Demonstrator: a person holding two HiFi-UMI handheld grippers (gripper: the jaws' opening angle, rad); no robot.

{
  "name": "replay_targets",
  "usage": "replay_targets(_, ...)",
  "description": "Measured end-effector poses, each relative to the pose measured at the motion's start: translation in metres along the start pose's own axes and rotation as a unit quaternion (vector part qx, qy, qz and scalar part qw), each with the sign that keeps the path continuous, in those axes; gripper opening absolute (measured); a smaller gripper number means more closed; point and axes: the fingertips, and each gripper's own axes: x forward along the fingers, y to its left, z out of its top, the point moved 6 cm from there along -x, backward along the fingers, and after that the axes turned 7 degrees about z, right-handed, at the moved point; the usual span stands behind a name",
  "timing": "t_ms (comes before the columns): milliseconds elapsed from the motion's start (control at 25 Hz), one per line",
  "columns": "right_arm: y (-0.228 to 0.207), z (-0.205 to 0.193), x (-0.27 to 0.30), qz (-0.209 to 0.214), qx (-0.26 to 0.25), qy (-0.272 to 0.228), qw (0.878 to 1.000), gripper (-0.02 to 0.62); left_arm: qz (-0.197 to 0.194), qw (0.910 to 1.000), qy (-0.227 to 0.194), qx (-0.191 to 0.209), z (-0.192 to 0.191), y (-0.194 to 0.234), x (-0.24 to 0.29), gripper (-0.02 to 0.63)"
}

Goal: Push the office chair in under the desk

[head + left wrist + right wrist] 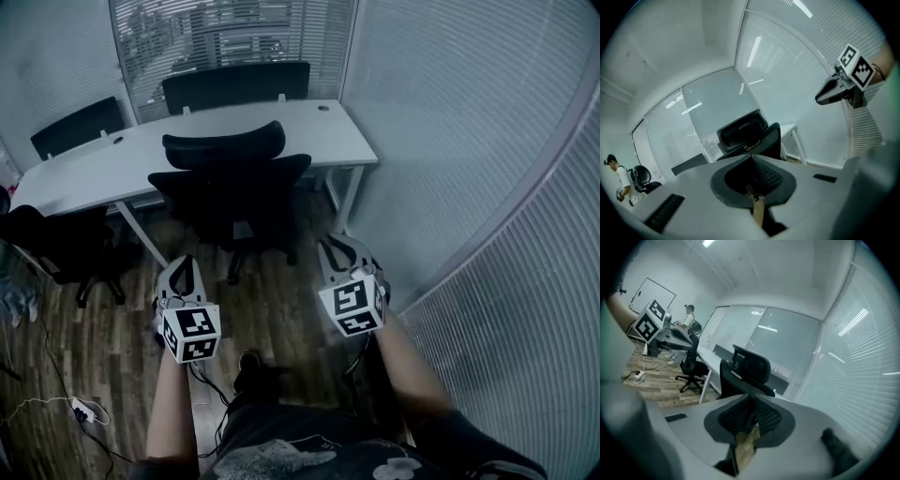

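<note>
Head view, risks first. Far left, a second chair (pixel 58 246) is parked just beside the office chair (pixel 232 192). A push that veers left could knock the two together, I'd judge. A cable (pixel 42 403) trails on the floor by the person's left side and looks like a snag for a step forward. The office chair stands in front of the desk (pixel 112 167), back toward the person. Its headrest is at the desk's front edge and its base is out on the wood floor, not yet tucked in. It likely rolls and swivels, so uneven pressure from the two sides would probably spin it rather than send it straight. Narrow tips could also slip off the curved backrest. On the right, the desk leg (pixel 349 202) sits near the chair's side, and a drift that way risks a jam.

Pose: left gripper (pixel 182 266) on an outstretched forearm, aimed at the chair and tilted slightly down, well apart from it. Its jaws are pressed together, empty. Right gripper (pixel 337 249) is level with it on the other side, same aim, also clear of the chair. Its jaws are all but pressed together, a sliver between at most, nothing in them.
</note>
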Motion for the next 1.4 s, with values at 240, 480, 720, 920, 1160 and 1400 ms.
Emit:
replay_targets(240, 0.017, -0.009, -0.059, 0.023, 0.014, -0.007, 1.0, 0.026, -0.016, 0.9969, 0.026, -0.072, 0.001, -0.024, -0.069, 0.014)
replay_targets(480, 0.035, -0.025, -0.109, 0.05, 0.028, -0.012, 0.998, 0.021, -0.025, 0.9929, 0.046, -0.107, -0.002, -0.05, -0.128, 0.014)
replay_targets(720, 0.053, -0.043, -0.129, 0.066, 0.03, 0.011, 0.997, 0.021, -0.025, 0.9916, 0.061, -0.111, -0.012, -0.064, -0.165, 0.014)
replay_targets(920, 0.07, -0.048, -0.137, 0.074, 0.016, 0.018, 0.997, 0.021, -0.028, 0.9907, 0.064, -0.117, -0.023, -0.073, -0.181, 0.014)
replay_targets(1160, 0.099, -0.047, -0.161, 0.083, 0.016, 0.034, 0.996, 0.021, -0.036, 0.9837, 0.097, -0.147, -0.047, -0.073, -0.213, 0.014)
replay_targets(1400, 0.141, -0.048, -0.201, 0.086, 0.026, 0.043, 0.995, 0.021, -0.051, 0.9807, 0.109, -0.154, -0.072, -0.073, -0.267, 0.014)
